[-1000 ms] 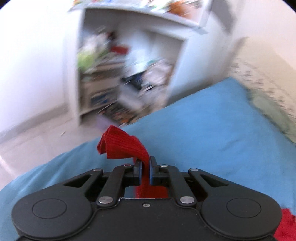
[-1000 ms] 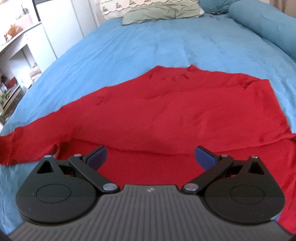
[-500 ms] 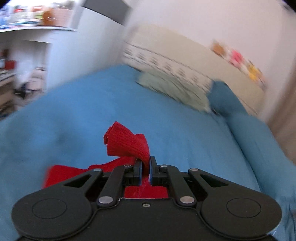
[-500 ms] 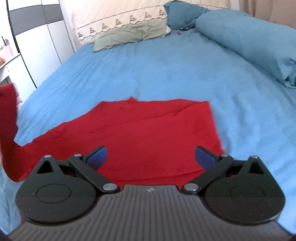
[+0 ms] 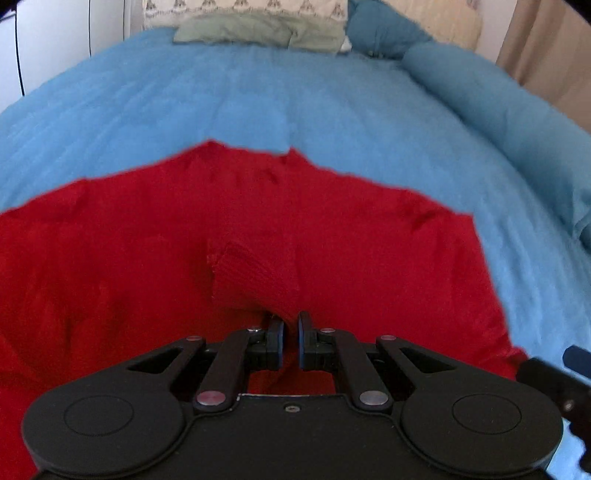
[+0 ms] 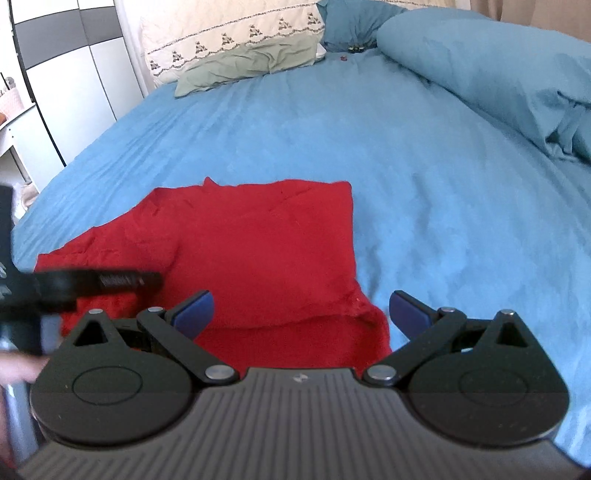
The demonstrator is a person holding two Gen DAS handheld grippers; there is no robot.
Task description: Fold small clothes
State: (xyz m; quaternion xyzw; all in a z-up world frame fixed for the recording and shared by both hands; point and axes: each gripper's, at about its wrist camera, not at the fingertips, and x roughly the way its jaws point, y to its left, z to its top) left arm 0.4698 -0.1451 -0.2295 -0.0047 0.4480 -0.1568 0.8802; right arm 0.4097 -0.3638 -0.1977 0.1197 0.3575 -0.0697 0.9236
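A red knit sweater lies spread on the blue bedspread. My left gripper is shut on the ribbed cuff of its sleeve, holding it over the sweater's body. In the right wrist view the sweater lies ahead with a straight right edge. My right gripper stands open just above its near right corner, nothing between the blue pads. The left gripper's dark body shows blurred at that view's left edge.
A green pillow and a cream embroidered pillow lie at the head of the bed. A rolled teal duvet runs along the right side. A white and grey wardrobe stands to the left.
My left gripper swung from facing the shelf at the bedside round to the bed, carrying the sleeve cuff over the sweater's body. The right gripper drifted right along the sweater, still open.
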